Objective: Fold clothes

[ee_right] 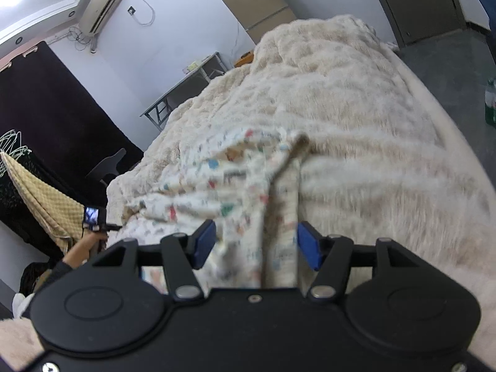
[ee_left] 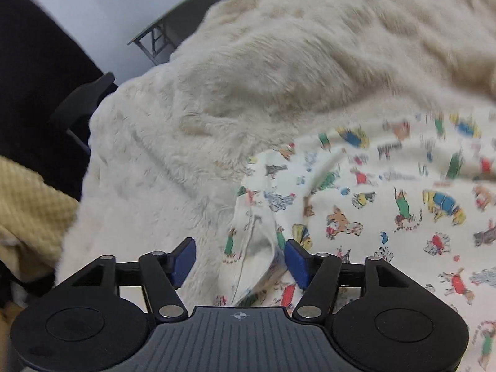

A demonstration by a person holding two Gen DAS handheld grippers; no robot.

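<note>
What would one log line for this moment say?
left gripper: open, over edge of cream cartoon-print garment | right gripper: open, fabric between pads | surface: fluffy cream blanket

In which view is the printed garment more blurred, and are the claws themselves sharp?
Right wrist view: the printed garment is heavily smeared, its pattern unreadable, while the right claw stays sharp. Left wrist view: the print is readable near the left claw, blurred toward the right edge; the fluffy blanket looks soft.

Right gripper (ee_right: 255, 243) jaws apart, blurred printed garment (ee_right: 235, 186) bunched between blue pads, contact unclear. Cream furry blanket (ee_right: 356, 117) beneath. Left gripper (ee_right: 93, 217) far left.
</note>
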